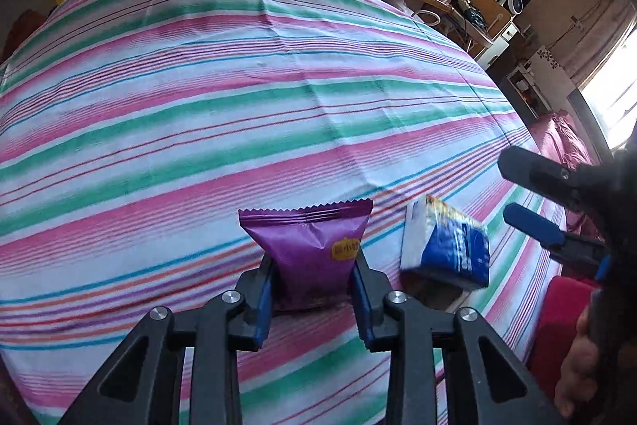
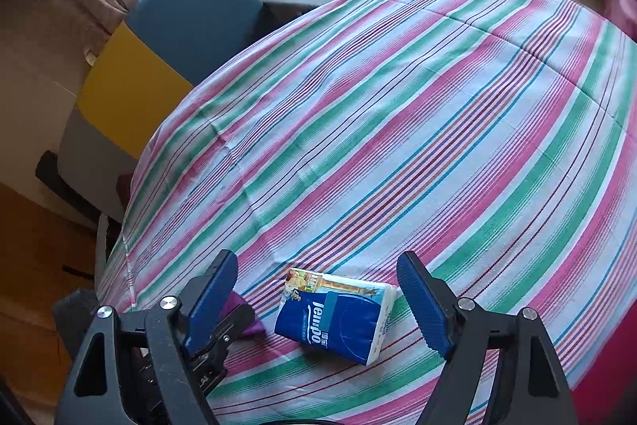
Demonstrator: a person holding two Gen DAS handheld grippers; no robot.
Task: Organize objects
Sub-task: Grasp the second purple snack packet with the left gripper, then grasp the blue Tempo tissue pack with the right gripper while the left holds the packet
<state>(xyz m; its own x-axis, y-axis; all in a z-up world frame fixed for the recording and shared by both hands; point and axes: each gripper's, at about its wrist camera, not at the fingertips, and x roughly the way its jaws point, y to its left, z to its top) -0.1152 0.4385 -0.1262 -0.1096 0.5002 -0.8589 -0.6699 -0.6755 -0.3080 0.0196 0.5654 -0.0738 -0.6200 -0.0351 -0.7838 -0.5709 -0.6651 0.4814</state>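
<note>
Purple foil snack packet [image 1: 306, 249] sits clamped between the blue pads of the left gripper [image 1: 312, 289], its crimped top edge pointing away toward the far side and its long axis running along the fingers, low over the striped cloth-covered surface [image 1: 199, 106]. Just to its right lies a blue-and-white pack of tissues [image 2: 334, 313], flat on the cloth, long axis slanting from near right to far left. Around that pack the right gripper [image 2: 318, 305] hangs with jaws spread wide, holding nothing. By my judgement the organizing is at an early stage: one item is gripped, none visibly placed.
</note>
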